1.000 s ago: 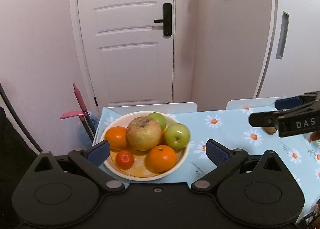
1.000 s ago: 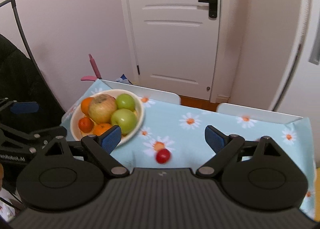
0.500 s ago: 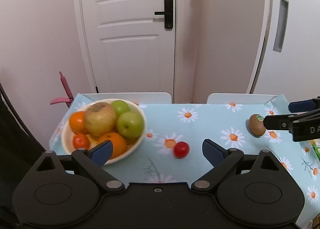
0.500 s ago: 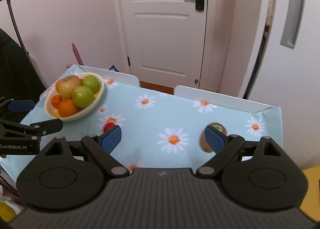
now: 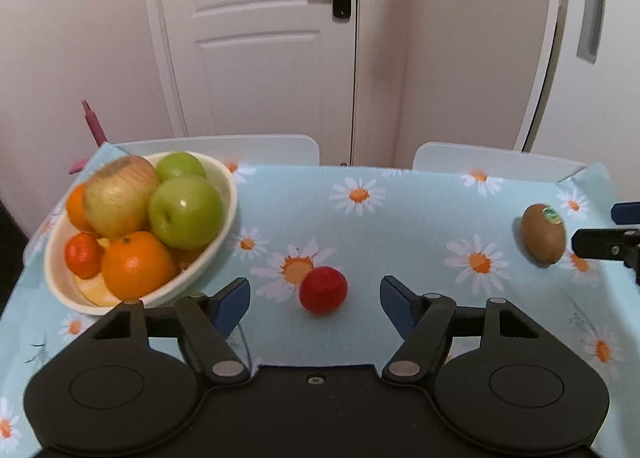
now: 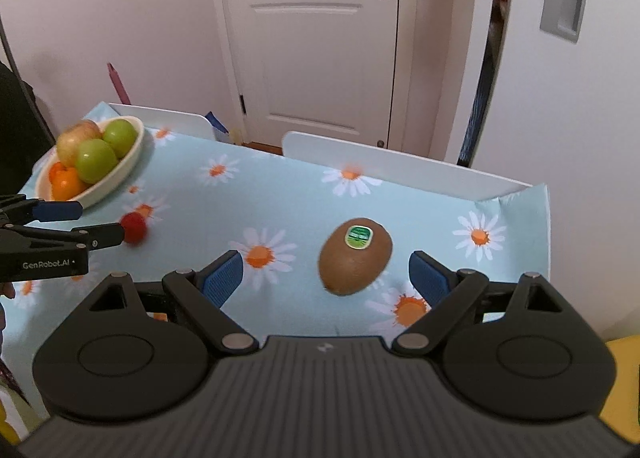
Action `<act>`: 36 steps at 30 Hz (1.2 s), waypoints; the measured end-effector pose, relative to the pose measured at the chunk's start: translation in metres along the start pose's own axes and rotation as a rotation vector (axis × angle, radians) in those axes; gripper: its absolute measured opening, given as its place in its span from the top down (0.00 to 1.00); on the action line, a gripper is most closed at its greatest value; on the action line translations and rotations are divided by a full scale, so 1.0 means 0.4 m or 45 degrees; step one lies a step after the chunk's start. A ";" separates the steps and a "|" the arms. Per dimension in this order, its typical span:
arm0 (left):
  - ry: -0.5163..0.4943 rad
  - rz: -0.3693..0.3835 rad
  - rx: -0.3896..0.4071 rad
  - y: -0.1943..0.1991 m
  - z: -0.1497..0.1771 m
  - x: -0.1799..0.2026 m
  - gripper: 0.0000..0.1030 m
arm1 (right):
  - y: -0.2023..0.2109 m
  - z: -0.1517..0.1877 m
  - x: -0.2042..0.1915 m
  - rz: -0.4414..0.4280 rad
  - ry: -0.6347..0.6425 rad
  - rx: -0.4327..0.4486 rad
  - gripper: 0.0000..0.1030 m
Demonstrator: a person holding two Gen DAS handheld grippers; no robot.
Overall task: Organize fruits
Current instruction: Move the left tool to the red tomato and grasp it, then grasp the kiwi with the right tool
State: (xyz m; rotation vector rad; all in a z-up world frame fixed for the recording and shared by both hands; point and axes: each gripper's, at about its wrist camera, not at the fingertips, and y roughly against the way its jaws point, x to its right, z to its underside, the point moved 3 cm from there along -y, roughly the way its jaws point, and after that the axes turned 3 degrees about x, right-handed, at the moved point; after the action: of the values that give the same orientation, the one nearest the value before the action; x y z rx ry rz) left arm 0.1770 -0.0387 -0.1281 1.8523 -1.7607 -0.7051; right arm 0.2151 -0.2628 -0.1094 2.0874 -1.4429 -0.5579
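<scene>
A cream bowl (image 5: 224,234) at the table's left holds green apples, a yellowish apple and oranges; it also shows in the right wrist view (image 6: 120,172). A small red tomato (image 5: 323,290) lies on the daisy cloth, just ahead of my open, empty left gripper (image 5: 315,304). A brown kiwi (image 6: 355,256) with a green sticker lies just ahead of my open, empty right gripper (image 6: 326,278). The kiwi also shows in the left wrist view (image 5: 543,233). The tomato also shows in the right wrist view (image 6: 134,228), beside the left gripper's fingers (image 6: 100,236).
The table wears a light blue daisy tablecloth (image 5: 400,218). Two white chair backs (image 5: 224,146) (image 5: 492,162) stand at its far edge, a white door (image 5: 260,38) behind them. The table's right edge (image 6: 542,226) is near the kiwi.
Both grippers have swung right and come closer to the table. The tomato now sits between the left fingers' line, the kiwi between the right fingers' line. Both stay open.
</scene>
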 end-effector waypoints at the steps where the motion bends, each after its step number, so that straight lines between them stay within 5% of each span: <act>1: -0.004 0.001 -0.007 -0.013 0.003 0.003 0.32 | -0.011 0.002 0.006 -0.001 -0.004 -0.004 0.00; 12: -0.004 0.008 -0.066 -0.098 0.018 0.018 0.52 | -0.095 0.025 0.023 -0.017 -0.037 -0.052 0.00; 15: -0.014 0.007 -0.067 -0.098 0.018 0.020 0.65 | -0.106 0.027 0.025 -0.015 -0.045 -0.061 0.00; 36: -0.030 -0.010 -0.068 -0.065 0.045 0.023 0.65 | -0.175 0.031 0.040 0.044 -0.103 -0.090 0.09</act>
State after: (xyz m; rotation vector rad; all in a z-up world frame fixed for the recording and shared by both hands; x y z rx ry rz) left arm 0.1847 -0.0464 -0.1589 1.8236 -1.7327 -0.7723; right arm 0.2634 -0.2605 -0.1642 2.0019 -1.4796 -0.6769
